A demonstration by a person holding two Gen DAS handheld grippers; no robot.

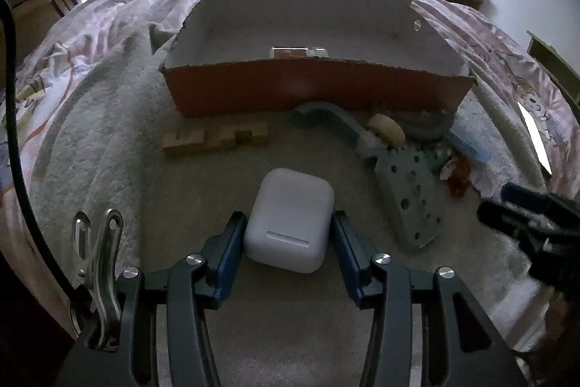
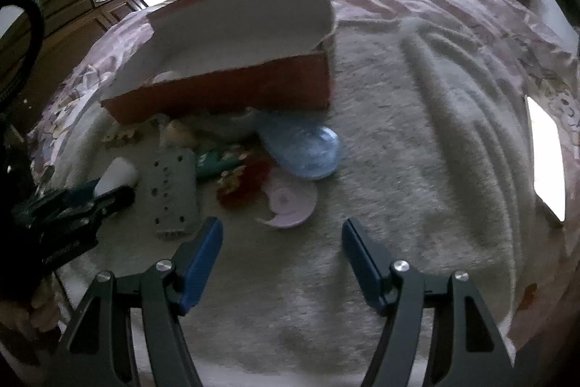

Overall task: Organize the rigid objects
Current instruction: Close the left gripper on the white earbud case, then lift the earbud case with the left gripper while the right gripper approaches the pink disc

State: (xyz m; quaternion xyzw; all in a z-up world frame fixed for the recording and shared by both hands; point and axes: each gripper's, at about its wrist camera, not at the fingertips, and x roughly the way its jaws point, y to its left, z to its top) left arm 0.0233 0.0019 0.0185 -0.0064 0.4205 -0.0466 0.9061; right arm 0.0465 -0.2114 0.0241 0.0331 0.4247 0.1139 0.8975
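Between the left gripper's point(image 1: 288, 234) blue pads sits a white earbud case point(image 1: 288, 218), clamped; ahead, the cardboard box point(image 1: 319, 89) holds little, clutter remaining outside; right gripper point(image 2: 282, 234) gapes wide, empty.

The left hand-held gripper point(image 1: 289, 227) sits low and level, its two blue-padded fingers point(image 1: 228, 256) pressed against both sides of something white, so it's got a grip. The right hand-held gripper point(image 2: 282, 231) is also held low but its fingers point(image 2: 203, 256) are spread wide apart with nothing between them, pointing forward from the left one's right side.
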